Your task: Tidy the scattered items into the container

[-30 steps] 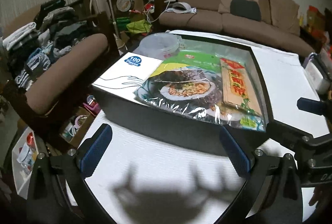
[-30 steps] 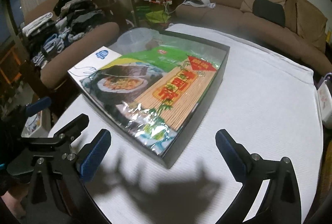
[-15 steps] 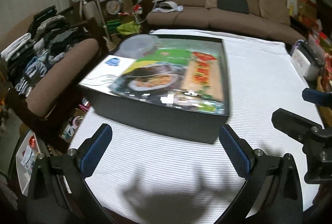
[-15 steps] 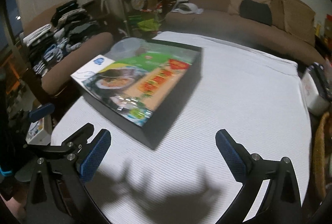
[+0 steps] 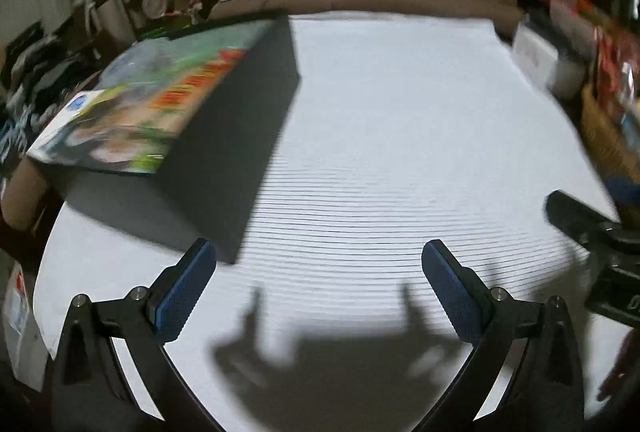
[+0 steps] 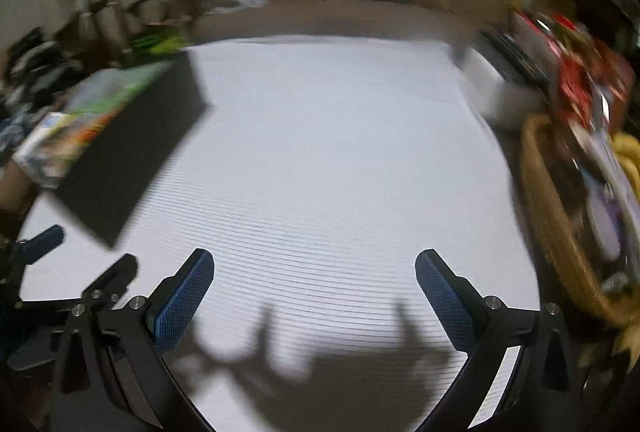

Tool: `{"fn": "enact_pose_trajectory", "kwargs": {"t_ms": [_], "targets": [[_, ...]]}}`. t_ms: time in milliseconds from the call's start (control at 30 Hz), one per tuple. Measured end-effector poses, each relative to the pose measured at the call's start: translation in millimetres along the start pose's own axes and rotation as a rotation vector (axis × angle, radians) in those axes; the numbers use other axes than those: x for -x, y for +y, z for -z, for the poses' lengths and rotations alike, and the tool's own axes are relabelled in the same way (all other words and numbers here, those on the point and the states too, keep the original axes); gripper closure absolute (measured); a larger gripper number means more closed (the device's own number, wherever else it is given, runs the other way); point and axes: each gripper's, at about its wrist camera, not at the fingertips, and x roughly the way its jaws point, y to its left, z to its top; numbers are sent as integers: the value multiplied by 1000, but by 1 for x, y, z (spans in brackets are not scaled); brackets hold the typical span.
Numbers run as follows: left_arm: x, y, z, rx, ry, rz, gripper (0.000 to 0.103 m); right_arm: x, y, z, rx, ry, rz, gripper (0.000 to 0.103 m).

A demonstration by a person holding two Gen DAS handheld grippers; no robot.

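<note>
Left wrist view: left gripper (image 5: 319,274) fingers spread wide, empty; black rectangular box (image 5: 224,151), far left on the white ribbed surface (image 5: 400,135), holds the colourful packets (image 5: 152,99).
Right wrist view: right gripper (image 6: 314,274) fingers spread, empty; surface shows no loose items.
Progress: looks essentially finished.

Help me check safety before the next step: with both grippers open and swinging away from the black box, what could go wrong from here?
1. The black box sits at the table's left edge, one corner seemingly past it; a nudge could tip it off.
2. The right gripper faces toward a cluttered wicker basket at the right edge and could knock it.
3. The left gripper has the other gripper close on its right, and both views are motion-blurred, so they might collide.
</note>
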Motion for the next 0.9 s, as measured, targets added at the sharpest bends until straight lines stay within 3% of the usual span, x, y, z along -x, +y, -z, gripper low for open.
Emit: {"fn": "enact_pose_trajectory", "kwargs": {"t_ms": [333,733,900], "targets": [[-64,-43,1,-43,60,16,0,-47,-46,22,-75,65,41,0],[-81,-33,2,33,58,94,0,-63,-47,28,-56,70,85,0],[-82,-34,0,20,61,117,0,-64,-49,29,-67,71,101,0]]}}
